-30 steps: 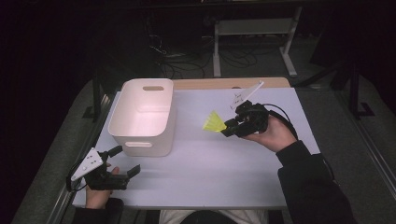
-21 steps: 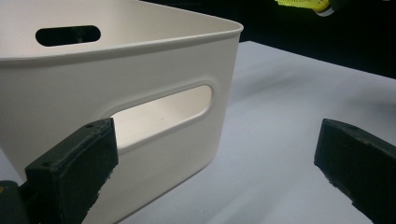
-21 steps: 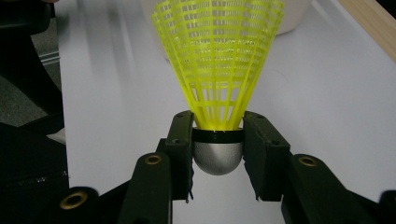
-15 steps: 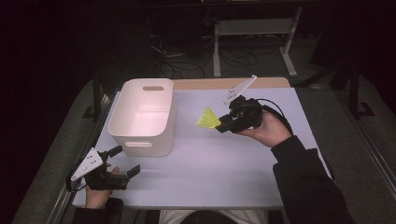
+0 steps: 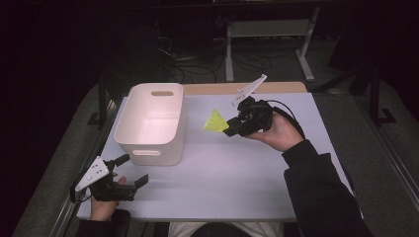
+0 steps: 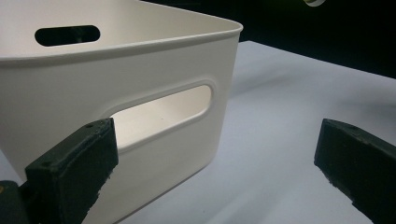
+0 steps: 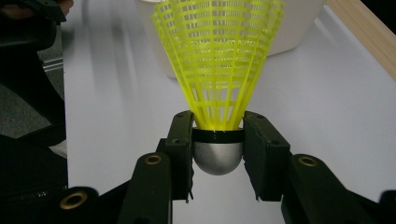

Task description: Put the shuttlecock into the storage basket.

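Right tongs (image 5: pixel 228 127) clenched on the yellow shuttlecock (image 5: pixel 215 121), pads pinching its rounded grey nose (image 7: pixel 217 156) just under the black band, the mesh skirt (image 7: pixel 218 56) fanning away from the jaws. It hangs above the surface (image 5: pixel 237 177), at about three o'clock from the white bin (image 5: pixel 148 129) and near its rim, not yet over the opening. Judged featherweight; the skirt looks springy and easily crushed, the nose firm but smooth and domed, so it could squirt out of a loose pinch. Best hold is where it is now, on the nose. Left tongs (image 5: pixel 130 171) released, jaws wide with nothing between, resting at seven o'clock from the bin, facing its handle slot (image 6: pixel 161 116). Surface pale, matt, with a wooden strip (image 5: pixel 232 88) along its far edge. Room dark; a metal frame (image 5: pixel 269 34) and loose cables (image 5: pixel 178 61) on the floor beyond.
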`<state>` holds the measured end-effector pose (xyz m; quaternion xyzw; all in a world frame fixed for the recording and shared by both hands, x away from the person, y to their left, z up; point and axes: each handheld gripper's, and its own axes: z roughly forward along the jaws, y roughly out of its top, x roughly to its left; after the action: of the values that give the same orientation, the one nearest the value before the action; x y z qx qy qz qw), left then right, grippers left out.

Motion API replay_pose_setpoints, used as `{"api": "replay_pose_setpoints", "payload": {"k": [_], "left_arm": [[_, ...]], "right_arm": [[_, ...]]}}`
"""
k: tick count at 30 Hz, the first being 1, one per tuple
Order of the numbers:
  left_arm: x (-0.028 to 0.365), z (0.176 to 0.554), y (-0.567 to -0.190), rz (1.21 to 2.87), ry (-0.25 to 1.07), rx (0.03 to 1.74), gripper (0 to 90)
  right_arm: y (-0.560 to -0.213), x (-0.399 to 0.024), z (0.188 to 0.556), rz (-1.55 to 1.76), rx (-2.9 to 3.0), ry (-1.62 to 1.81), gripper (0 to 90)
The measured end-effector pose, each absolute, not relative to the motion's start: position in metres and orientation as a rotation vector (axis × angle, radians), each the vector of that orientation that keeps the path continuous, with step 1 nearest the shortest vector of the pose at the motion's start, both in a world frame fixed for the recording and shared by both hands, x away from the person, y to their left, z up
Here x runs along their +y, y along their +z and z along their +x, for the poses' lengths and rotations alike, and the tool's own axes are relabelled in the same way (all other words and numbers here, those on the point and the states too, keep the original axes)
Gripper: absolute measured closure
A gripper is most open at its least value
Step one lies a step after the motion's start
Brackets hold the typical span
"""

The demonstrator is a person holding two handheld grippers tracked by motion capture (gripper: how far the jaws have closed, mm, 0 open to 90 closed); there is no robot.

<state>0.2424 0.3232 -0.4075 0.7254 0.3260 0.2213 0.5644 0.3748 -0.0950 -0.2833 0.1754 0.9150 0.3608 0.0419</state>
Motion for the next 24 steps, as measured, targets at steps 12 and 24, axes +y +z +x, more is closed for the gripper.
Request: {"api": "replay_pose_setpoints", "payload": {"k": [12, 24], "left_arm": [[0.323, 0.242, -0.407, 1.706, 0.519, 0.766, 0.0], [0.323, 0.242, -0.407, 1.707, 0.518, 0.766, 0.0]], "right_arm": [[-0.279, -0.082, 0.383, 0.514, 2.807, 1.118, 63.3], [-0.277, -0.069, 0.388, 0.485, 2.817, 1.124, 63.3]]}}
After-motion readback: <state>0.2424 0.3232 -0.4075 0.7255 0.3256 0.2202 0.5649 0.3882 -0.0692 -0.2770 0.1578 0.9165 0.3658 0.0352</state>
